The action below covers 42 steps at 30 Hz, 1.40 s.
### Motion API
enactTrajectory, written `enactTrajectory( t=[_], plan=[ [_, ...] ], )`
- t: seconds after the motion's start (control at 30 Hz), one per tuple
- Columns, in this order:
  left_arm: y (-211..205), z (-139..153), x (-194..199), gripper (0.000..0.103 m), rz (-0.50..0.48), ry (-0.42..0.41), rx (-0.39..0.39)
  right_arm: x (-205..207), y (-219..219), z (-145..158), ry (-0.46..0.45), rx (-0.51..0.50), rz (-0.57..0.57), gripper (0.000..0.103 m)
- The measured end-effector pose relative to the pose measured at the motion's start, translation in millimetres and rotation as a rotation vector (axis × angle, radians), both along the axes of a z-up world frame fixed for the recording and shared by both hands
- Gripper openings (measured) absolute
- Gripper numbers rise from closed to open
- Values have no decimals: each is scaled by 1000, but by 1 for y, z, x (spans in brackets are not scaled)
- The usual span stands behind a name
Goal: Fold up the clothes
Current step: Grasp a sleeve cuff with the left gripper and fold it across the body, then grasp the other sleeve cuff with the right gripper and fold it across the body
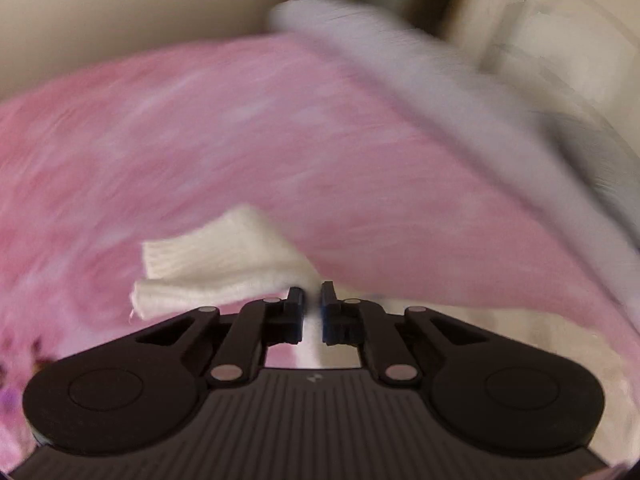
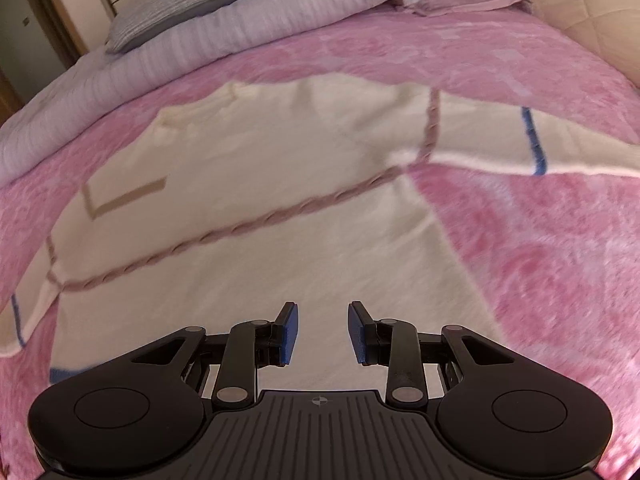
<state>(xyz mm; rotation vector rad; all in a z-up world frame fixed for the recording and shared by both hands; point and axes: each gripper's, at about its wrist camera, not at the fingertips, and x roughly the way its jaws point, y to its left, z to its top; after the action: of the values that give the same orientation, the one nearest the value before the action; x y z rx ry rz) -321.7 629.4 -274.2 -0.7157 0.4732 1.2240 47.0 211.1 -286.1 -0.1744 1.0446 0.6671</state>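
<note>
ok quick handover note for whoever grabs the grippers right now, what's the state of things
Left gripper: shut on a ribbed cream cuff, likely the sweater's, lifted over the pink blanket; that view is blurred.
Right gripper: open, holding nothing, above the sweater's lower body.
Cream sweater: spread flat on the pink blanket, body unfolded, one sleeve stretched out sideways.
Done: garment laid out, one cuff gripped.
Left: probably bring the sleeves across the body, then fold the body.

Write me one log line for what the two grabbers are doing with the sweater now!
left gripper: shut on cream sweater cuff | right gripper: open, empty, over sweater body | sweater: spread on pink blanket | fold: not yet visible
</note>
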Motion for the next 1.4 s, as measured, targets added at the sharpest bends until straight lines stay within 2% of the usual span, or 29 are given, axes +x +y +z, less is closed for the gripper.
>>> enactTrajectory(
  t=[0.1,0.2,0.27,0.33,0.43,0.47,0.63,0.73,0.97,1.2,1.23,1.27,1.4],
  plan=[
    [-45,36,63,5,-218,-36,89,17,-9,9,-24,15,-19,32],
    [-97,46,133,6,-477,-107,110,36,-18,14,-41,17,-47,32],
    [-130,31,182,18,-659,-140,29,49,-23,16,-44,21,-68,32],
    [-155,4,217,20,-753,-126,-98,62,-27,17,-43,25,-85,32],
    [-184,-35,245,18,-786,-40,-264,81,-28,16,-25,14,-99,32],
    [-187,-43,247,18,-782,-18,-289,87,-28,15,-14,18,-99,32],
    [-174,-51,212,18,-692,121,-267,111,-21,3,107,79,-72,32],
    [-152,-49,186,17,-618,192,-255,120,-8,-8,217,169,-77,32],
    [-117,-42,151,17,-523,243,-242,134,44,-45,487,416,-130,32],
    [-108,-55,154,17,-499,225,-279,144,87,-90,607,411,-210,32],
    [-107,-57,155,17,-497,223,-281,145,90,-94,609,420,-216,31],
    [-107,-57,156,17,-495,220,-281,145,93,-95,600,429,-215,12],
    [-103,-57,161,17,-506,216,-275,145,103,-58,399,486,-77,9]
  ],
)
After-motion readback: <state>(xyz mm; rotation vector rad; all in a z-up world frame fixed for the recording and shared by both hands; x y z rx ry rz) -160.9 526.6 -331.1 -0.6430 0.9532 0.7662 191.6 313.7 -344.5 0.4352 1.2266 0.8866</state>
